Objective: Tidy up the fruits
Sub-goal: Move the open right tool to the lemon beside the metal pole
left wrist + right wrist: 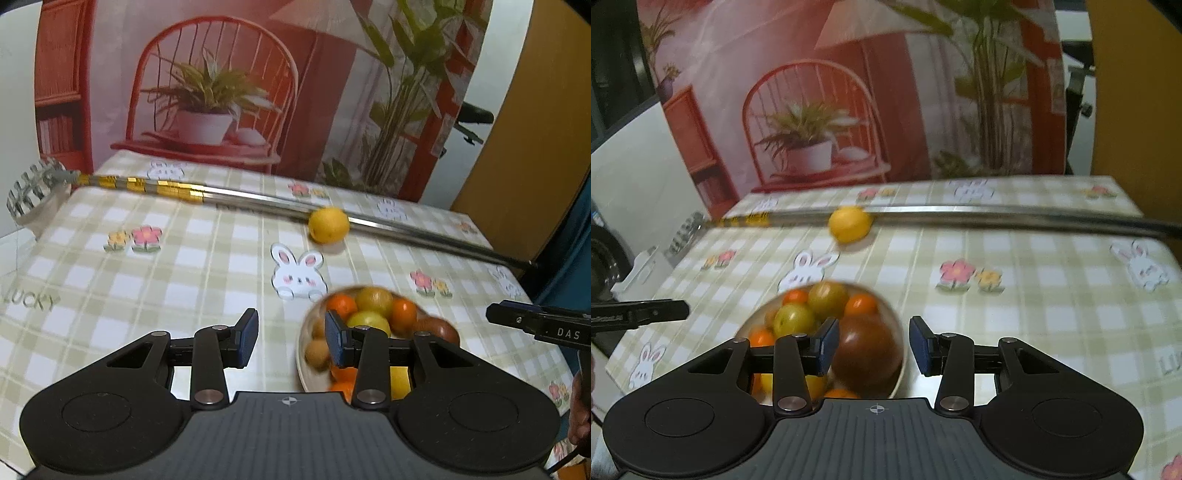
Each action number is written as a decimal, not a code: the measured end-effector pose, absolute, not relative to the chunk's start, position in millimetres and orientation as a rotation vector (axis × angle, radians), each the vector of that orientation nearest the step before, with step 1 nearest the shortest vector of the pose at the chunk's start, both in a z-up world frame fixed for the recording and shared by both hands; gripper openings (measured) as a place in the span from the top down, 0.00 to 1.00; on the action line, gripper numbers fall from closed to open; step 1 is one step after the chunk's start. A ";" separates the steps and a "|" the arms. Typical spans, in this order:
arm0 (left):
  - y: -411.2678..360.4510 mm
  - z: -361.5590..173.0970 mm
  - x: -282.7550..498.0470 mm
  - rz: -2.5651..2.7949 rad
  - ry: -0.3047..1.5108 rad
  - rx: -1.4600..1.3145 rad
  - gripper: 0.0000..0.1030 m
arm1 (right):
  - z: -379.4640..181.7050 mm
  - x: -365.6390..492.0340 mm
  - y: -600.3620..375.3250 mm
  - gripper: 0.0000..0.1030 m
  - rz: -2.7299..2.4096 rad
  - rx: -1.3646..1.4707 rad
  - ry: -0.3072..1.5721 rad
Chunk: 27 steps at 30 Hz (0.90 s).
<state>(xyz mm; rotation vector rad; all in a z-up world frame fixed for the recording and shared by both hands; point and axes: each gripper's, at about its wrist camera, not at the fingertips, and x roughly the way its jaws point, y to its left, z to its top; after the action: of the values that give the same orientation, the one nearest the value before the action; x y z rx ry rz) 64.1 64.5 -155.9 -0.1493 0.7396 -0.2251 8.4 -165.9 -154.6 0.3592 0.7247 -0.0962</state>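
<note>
A bowl (300, 356) (904, 363) heaped with several orange, yellow-green and brown fruits stands on the checked tablecloth near the front. A big dark red-brown fruit (868, 350) lies on top at its right side. My right gripper (873, 345) hovers over that fruit, open, with a gap showing beside its right pad. My left gripper (291, 341) is open with nothing in it, just left of the bowl. A lone yellow lemon (328, 225) (849, 223) rests farther back against a metal rod. Each gripper shows at the edge of the other's view.
A long metal rod (258, 201) (997, 214) with gold bands lies across the back of the table, with a clear ridged piece (33, 188) at its left end. A printed backdrop stands behind. The table's edges run close on both sides.
</note>
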 end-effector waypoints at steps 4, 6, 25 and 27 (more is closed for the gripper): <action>73.0 -142.6 74.9 -0.198 0.708 -0.160 0.57 | -145.6 16.9 -177.5 0.62 -0.120 0.336 0.697; 75.1 -137.3 80.1 -0.185 0.696 -0.162 0.55 | -142.3 21.7 -182.8 0.62 -0.126 0.329 0.683; 68.1 -131.8 140.5 -0.164 0.673 -0.102 0.55 | -151.7 110.0 -179.2 0.55 -0.078 0.263 0.659; 68.5 -133.3 148.2 -0.162 0.675 -0.101 0.55 | -154.5 123.1 -176.0 0.55 -0.061 0.264 0.658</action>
<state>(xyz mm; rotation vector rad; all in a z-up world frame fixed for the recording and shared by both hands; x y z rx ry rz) 148.2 68.5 -133.3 -0.1008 0.6752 -0.1618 123.1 -176.0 -154.5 0.2640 0.6584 -0.0607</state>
